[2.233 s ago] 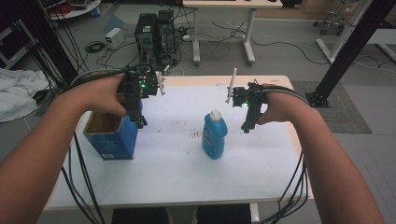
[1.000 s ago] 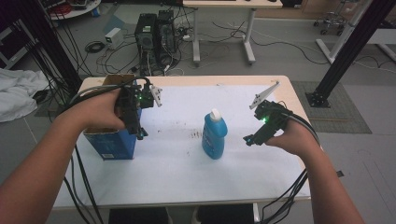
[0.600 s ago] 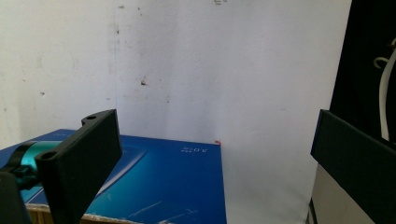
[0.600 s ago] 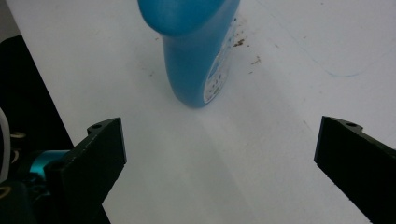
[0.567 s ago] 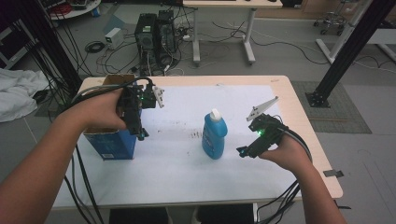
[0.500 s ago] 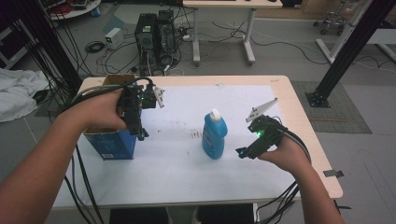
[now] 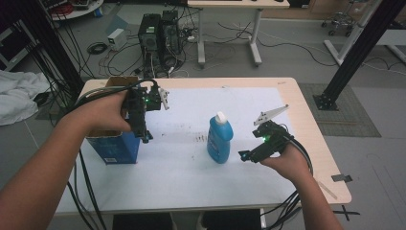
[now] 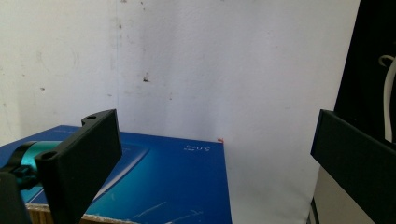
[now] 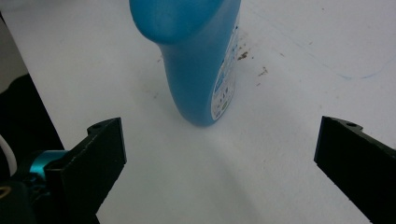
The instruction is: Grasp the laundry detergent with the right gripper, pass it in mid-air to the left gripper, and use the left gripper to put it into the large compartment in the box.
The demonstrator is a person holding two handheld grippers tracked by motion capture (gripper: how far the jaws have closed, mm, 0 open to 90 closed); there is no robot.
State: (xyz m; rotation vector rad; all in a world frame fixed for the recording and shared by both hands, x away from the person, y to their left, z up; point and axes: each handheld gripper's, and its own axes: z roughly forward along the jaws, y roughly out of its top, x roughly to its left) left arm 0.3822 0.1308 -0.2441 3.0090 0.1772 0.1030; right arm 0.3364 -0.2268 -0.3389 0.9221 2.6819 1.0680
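Right gripper (image 7: 245,155): jaws standing wide apart, gripping nothing, levelled low toward the blue bottle (image 7: 219,139) from just beside its right flank; not yet touching. In the right gripper view (image 9: 219,163), bottle base sitting ahead and slightly left of the midline between the jaws.

Blue bottle: standing upright near the middle of the white table top (image 7: 191,167), white cap (image 7: 220,117) uppermost, printed label (image 9: 224,88) facing the gripper's right jaw.

Left gripper (image 7: 145,136): jaws likewise spread wide, clasping nothing, hovering well to the left of the bottle, over the near edge of the blue box (image 7: 115,146). In the left gripper view (image 8: 215,154), blue box face (image 8: 163,186) lying below and between the jaws.

Blue box: open-topped carton, well apart from the bottle on its left, at the table's left side.

Dark specks (image 7: 191,138): scattered on the table top between box and bottle.

Step in hand, judged: probably closing on the bottle with the right gripper. Handling notes: shifting a little left to centre the bottle between the jaws; advancing until the body is fully between the pads; taking the lower, wider body, not the neck; closing gently, the plastic likely yielding and smooth; keeping clear of a sideways nudge, a tall bottle tipping easily.
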